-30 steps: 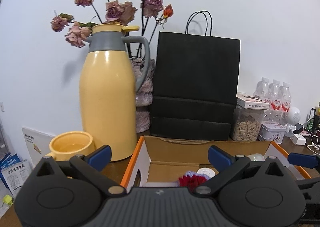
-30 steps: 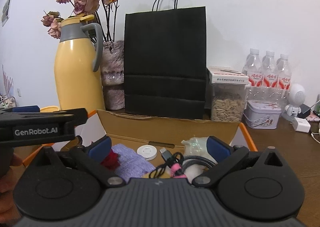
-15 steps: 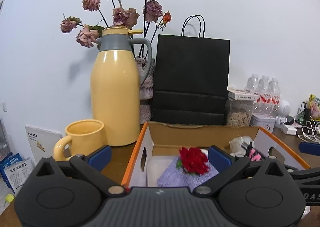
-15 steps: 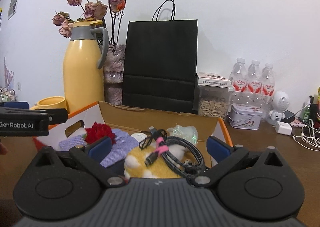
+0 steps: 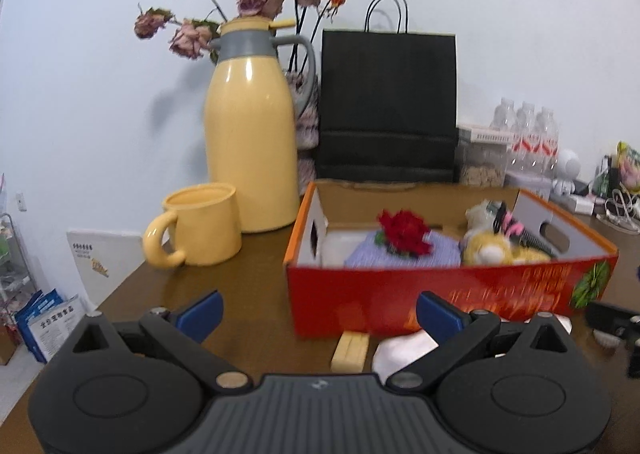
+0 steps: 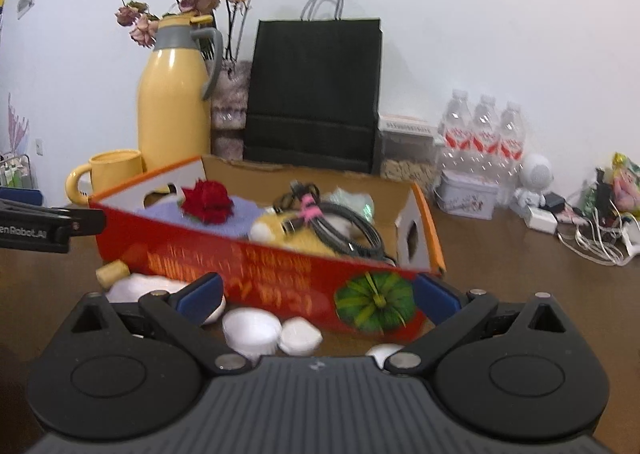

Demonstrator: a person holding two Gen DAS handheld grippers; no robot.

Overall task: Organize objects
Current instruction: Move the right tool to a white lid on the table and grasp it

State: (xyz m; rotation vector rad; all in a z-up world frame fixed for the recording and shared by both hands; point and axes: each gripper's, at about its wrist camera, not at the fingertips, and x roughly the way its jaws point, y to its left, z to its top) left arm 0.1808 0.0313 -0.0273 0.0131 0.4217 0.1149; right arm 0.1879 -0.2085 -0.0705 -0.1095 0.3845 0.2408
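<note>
The left gripper (image 5: 318,312) has its blue tips wide apart and holds nothing. The right gripper (image 6: 318,296) is wide apart too, and it holds nothing.

Just in front of both grippers sits a red box (image 5: 448,294) on the brown table (image 5: 224,286). Inside the box are a red flower (image 5: 404,232) on a purple cloth (image 5: 400,256), a yellow fluffy toy (image 6: 298,236) and a black cable (image 6: 340,220) with a pink tie.

Small things lie on the table between the box and the grippers: a little tan block (image 5: 350,350), a white round lid (image 6: 250,330) and some white bits (image 6: 300,336).

Ahead and to the left of the left gripper stands a yellow mug (image 5: 200,224). Behind it is a tall yellow jug (image 5: 252,146).
</note>
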